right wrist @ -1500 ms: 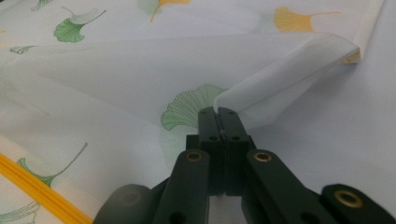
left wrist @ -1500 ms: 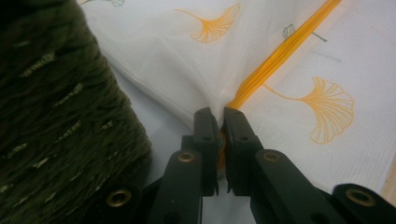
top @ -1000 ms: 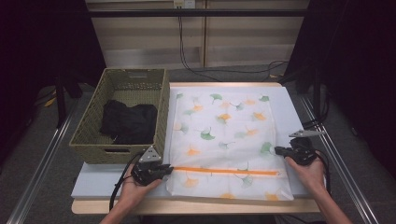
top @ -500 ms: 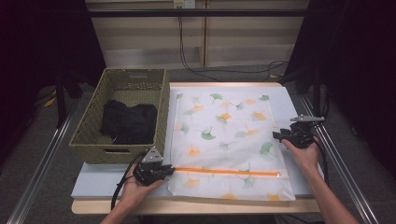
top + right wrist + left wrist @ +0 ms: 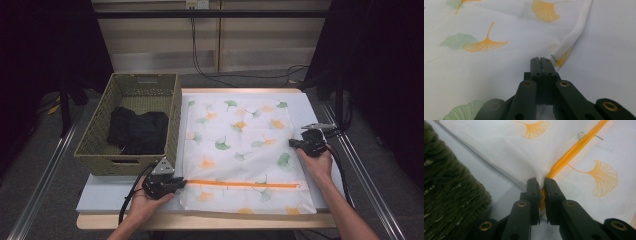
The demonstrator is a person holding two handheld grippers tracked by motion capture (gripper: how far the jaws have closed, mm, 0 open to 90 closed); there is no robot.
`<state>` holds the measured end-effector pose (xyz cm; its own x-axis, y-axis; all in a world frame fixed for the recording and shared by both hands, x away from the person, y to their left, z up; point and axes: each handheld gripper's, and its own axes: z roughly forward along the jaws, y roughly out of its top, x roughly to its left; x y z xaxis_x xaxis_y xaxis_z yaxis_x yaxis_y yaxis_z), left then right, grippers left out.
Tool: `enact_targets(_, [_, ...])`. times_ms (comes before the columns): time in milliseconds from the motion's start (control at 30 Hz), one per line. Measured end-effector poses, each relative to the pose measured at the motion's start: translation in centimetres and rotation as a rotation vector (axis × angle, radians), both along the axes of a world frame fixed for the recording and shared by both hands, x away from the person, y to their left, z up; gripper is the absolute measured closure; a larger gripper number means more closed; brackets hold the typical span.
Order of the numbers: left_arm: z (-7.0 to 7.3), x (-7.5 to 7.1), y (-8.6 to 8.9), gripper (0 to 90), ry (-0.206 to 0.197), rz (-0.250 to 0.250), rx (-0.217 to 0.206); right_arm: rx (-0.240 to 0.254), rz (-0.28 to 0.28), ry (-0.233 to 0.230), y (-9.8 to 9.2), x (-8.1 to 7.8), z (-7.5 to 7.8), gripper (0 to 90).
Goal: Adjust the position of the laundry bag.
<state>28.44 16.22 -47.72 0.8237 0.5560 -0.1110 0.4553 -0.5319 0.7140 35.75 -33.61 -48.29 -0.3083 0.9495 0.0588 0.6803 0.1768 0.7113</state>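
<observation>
You're working a white leaf-print pillowcase point(image 5: 240, 145) lying flat on the pale mat point(image 5: 100, 192), just right of the wicker basket point(image 5: 95, 145) holding a dark garment point(image 5: 137, 131). Your left gripper point(image 5: 176, 183) is pinching the near-left end of the orange zipper point(image 5: 245, 184); in the left gripper view the jaws are clamping cloth and zipper tape point(image 5: 559, 162). Your right gripper point(image 5: 295, 143) is sitting at the case's right edge, and its jaws have just been closing; in the right gripper view they're standing together beside the rolled hem point(image 5: 571, 40), and I cannot tell whether any fabric is caught. The cloth looks thin, light, floppy and likely slippery, so it'll bunch. Best grips: seams, hem, zipper ends.
</observation>
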Motion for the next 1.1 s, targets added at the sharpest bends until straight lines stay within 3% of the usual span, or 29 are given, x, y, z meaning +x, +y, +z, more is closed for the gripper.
enact_targets(400, [0.3, -0.1, 2.0, 82.8, -0.004, 0.035, 0.019, -0.024, 0.052, -0.001, 3.4, 1.6, 0.2, 90.0])
enact_targets(600, [-0.1, 0.1, 2.5, 82.1, 0.005, 0.054, 0.002, -0.033, 0.07, -0.005, 4.8, 2.4, 0.5, 90.0])
enact_targets(667, [-0.2, 0.3, 2.3, 81.9, 0.006, 0.053, -0.014, -0.039, 0.071, -0.012, 4.8, 2.4, 0.7, 90.0])
enact_targets(800, [-0.2, 0.4, 1.9, 81.8, -0.001, 0.057, -0.004, -0.062, 0.054, -0.024, 4.1, 2.1, 1.1, 90.0])
enact_targets(833, [-0.3, 0.4, 1.8, 81.8, -0.004, 0.06, -0.012, -0.085, 0.04, -0.019, 3.9, 2.0, 1.2, 90.0])
enact_targets(933, [-0.3, 0.4, 1.8, 80.9, -0.005, 0.062, -0.018, -0.065, 0.031, -0.021, 3.1, 2.0, 1.4, 90.0])
enact_targets(1100, [-0.4, 0.4, 1.7, 74.5, -0.006, 0.066, -0.032, -0.073, 0.017, -0.023, 2.8, 1.8, 1.5, 90.0])
